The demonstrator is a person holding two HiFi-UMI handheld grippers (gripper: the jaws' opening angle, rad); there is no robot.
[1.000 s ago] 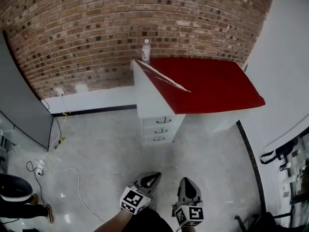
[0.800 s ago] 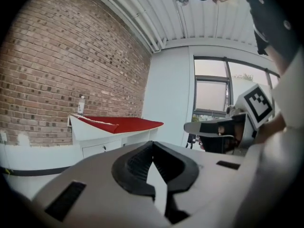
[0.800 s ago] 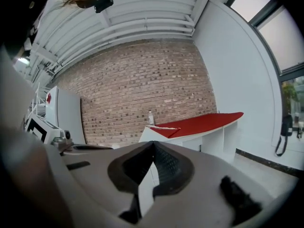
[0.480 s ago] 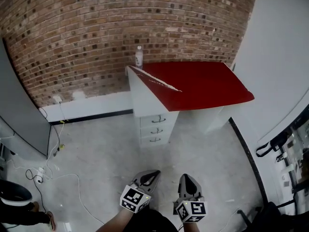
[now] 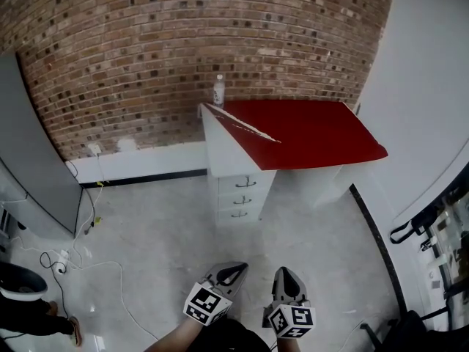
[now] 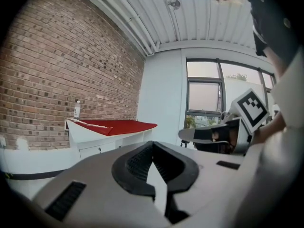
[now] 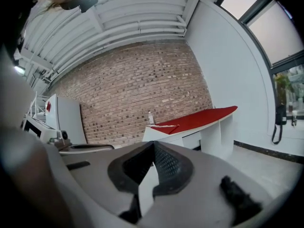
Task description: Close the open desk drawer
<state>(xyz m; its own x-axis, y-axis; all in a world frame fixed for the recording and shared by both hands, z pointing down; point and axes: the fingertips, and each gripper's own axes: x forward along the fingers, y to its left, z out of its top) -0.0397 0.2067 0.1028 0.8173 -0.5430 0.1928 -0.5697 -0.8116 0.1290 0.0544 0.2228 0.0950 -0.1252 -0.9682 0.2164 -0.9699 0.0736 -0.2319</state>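
Drawers [image 5: 242, 196] in the red-topped desk [image 5: 315, 134] looked flush (too small to be sure), which fitted one already pushed shut or one barely ajar. Left tool [image 5: 236, 268] and right tool [image 5: 284, 273] were pressed together, empty, well apart from them.

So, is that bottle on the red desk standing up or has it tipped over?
Upright: the bottle stands cap up at the back corner of the red desk, in front of the brick wall.
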